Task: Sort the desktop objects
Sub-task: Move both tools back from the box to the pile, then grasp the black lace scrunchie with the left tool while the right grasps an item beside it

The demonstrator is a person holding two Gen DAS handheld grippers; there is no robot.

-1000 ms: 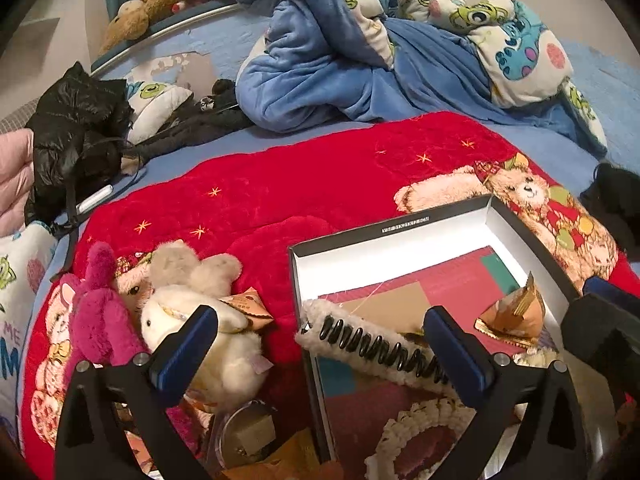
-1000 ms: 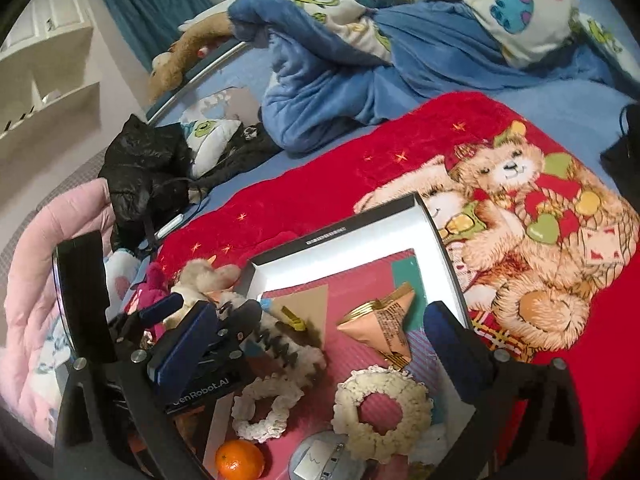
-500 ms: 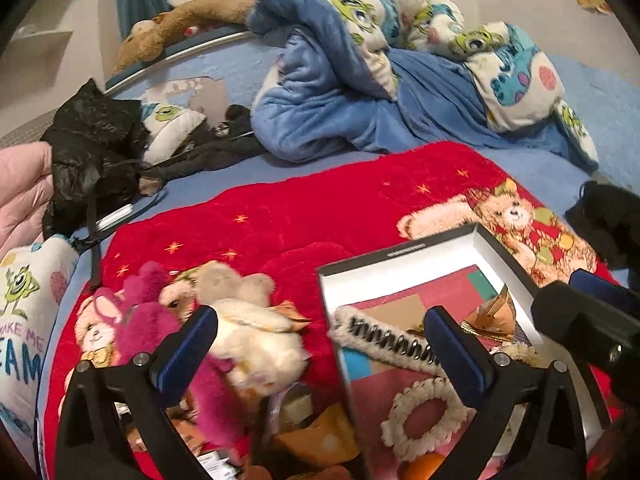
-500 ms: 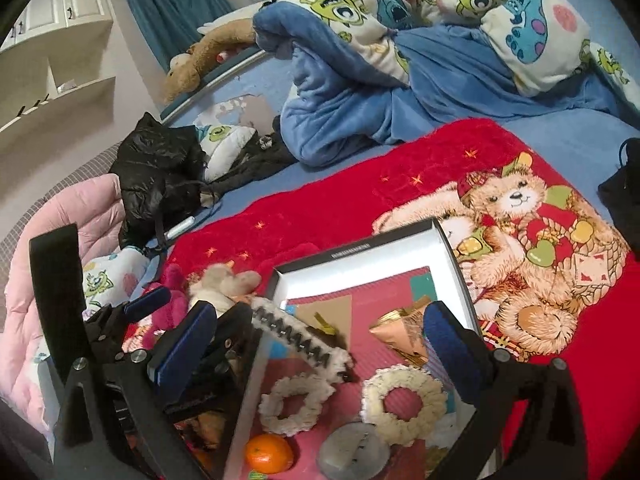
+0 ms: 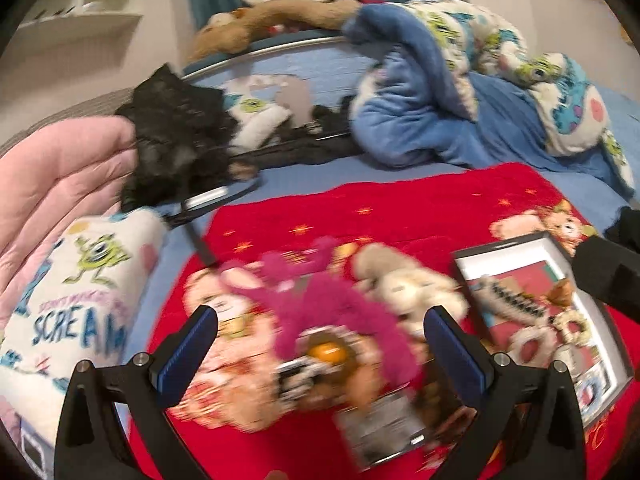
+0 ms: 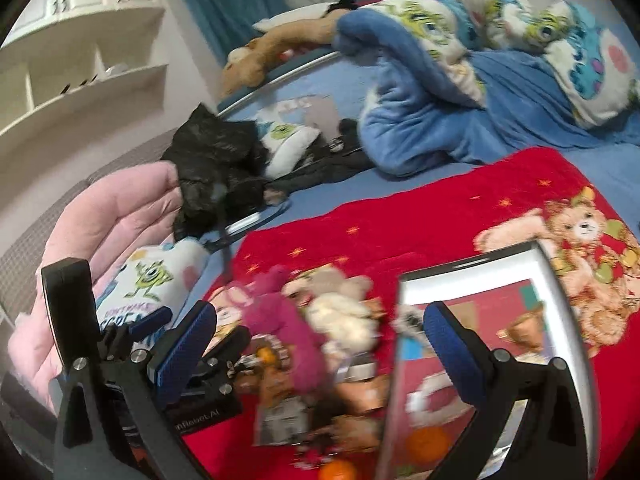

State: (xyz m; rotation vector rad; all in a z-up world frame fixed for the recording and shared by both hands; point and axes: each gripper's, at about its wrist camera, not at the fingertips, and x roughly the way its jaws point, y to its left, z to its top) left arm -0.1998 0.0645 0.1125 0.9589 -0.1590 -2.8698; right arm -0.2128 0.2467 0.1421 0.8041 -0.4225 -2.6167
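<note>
A red bear blanket (image 5: 420,216) covers the bed. My left gripper (image 5: 320,344) and right gripper (image 6: 320,344) gape wide, empty. Loose pile (image 5: 320,344) at six o'clock, box (image 5: 600,344) at three; the blurred view risks snagging the pink plush (image 5: 320,300).

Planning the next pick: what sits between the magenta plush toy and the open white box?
A cream plush toy lies between the magenta plush toy and the open white box, clearest in the right wrist view.

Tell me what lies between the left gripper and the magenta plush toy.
Nothing visible. The left gripper is open and empty, and the magenta plush toy lies directly ahead between its fingers on the red blanket, beside a cream plush. Blur hides small items.
</note>
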